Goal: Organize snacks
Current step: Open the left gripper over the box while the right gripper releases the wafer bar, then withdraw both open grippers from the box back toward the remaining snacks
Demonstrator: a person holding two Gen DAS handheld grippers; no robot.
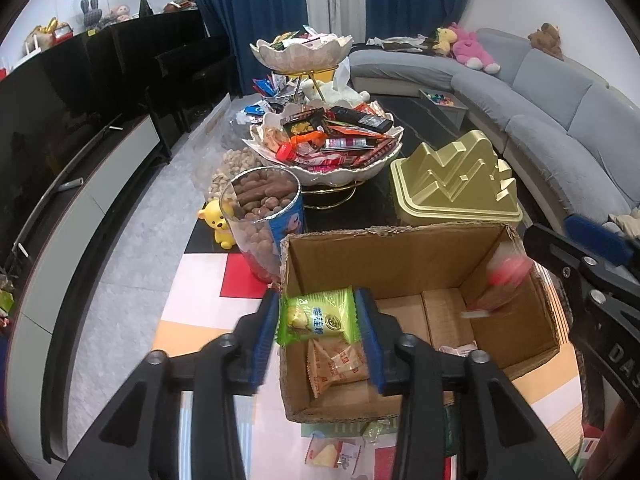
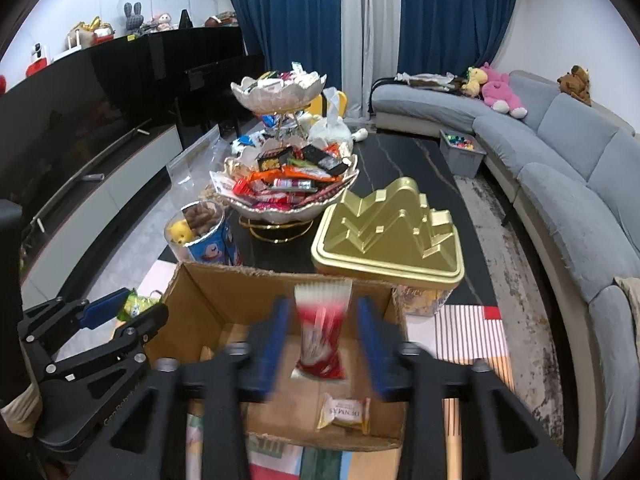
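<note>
An open cardboard box (image 1: 384,256) (image 2: 240,284) stands on the table in front of me. My left gripper (image 1: 318,318) is shut on a green snack packet (image 1: 316,316) over the box's near left corner; it also shows in the right wrist view (image 2: 136,305). An orange packet (image 1: 336,364) lies on the box floor below it. My right gripper (image 2: 322,344) is open over the box. A red and white packet (image 2: 322,336), blurred, is between its spread fingers and free of them; it shows in the left wrist view (image 1: 506,280). A gold-lettered packet (image 2: 346,412) lies in the box.
A two-tier bowl stand full of snacks (image 1: 324,140) (image 2: 288,184) stands behind the box. A gold mountain-shaped tin (image 1: 456,184) (image 2: 388,232) is at the right, a clear tub of chocolates (image 1: 264,216) at the left. Loose packets (image 1: 332,450) lie near me. A grey sofa (image 2: 560,160) runs along the right.
</note>
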